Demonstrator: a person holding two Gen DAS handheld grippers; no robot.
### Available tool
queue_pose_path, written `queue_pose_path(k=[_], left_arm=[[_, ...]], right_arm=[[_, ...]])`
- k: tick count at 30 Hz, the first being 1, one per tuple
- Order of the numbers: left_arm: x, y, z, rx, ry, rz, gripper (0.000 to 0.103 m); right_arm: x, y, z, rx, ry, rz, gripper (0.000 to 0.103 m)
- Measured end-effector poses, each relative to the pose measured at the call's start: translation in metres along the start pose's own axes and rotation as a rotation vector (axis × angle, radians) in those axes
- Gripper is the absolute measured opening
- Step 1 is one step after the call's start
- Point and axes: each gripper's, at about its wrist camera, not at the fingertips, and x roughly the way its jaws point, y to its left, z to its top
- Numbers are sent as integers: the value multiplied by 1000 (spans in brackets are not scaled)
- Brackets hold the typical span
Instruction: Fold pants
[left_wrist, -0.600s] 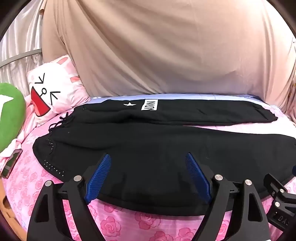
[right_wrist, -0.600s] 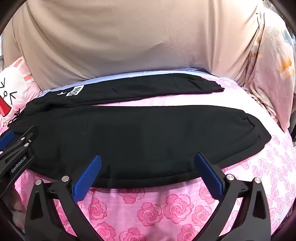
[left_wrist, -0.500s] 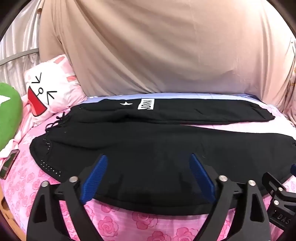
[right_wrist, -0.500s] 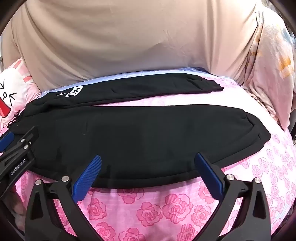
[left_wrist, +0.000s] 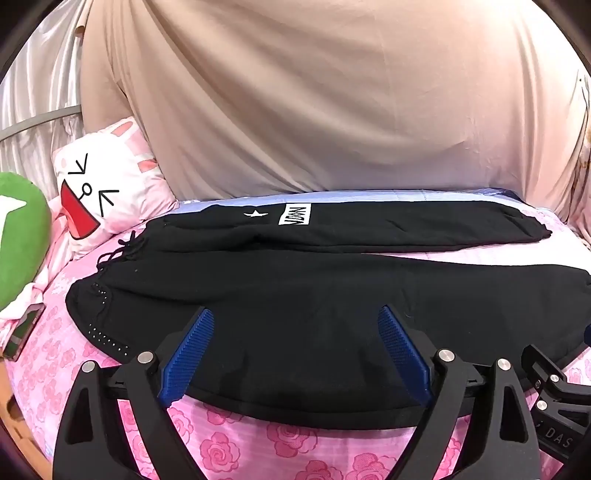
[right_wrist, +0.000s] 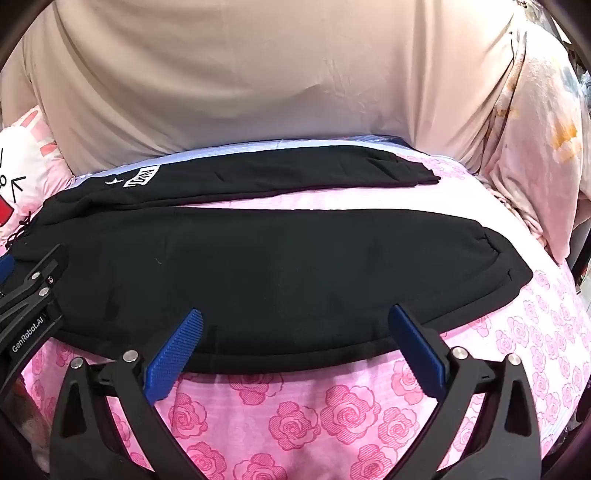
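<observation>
Black pants (left_wrist: 295, 291) lie spread flat on the pink rose bedsheet, waistband at the left, both legs running right; the far leg carries a white logo patch (left_wrist: 294, 215). The pants also show in the right wrist view (right_wrist: 280, 266), with the near leg's cuff at the right. My left gripper (left_wrist: 295, 314) is open and empty, its blue pads just above the near leg's front edge. My right gripper (right_wrist: 295, 314) is open and empty, over the same front edge further right. Each gripper shows at the edge of the other's view.
A white cartoon-face pillow (left_wrist: 103, 188) and a green cushion (left_wrist: 18, 240) lie at the left. A phone (left_wrist: 22, 332) rests on the sheet by the left edge. A beige drape (left_wrist: 332, 103) hangs behind the bed. A floral cloth (right_wrist: 535, 147) hangs at the right.
The left gripper has shifted slightly, so the pants sit a little further right in its view. The right gripper has barely moved. Both stay open.
</observation>
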Motion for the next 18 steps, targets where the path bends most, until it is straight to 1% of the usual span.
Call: queue_pose_path(k=[18], left_arm=[[4,1,1,2,16,-11,88]], right_arm=[[-2,2,0,1,-8,6,98]])
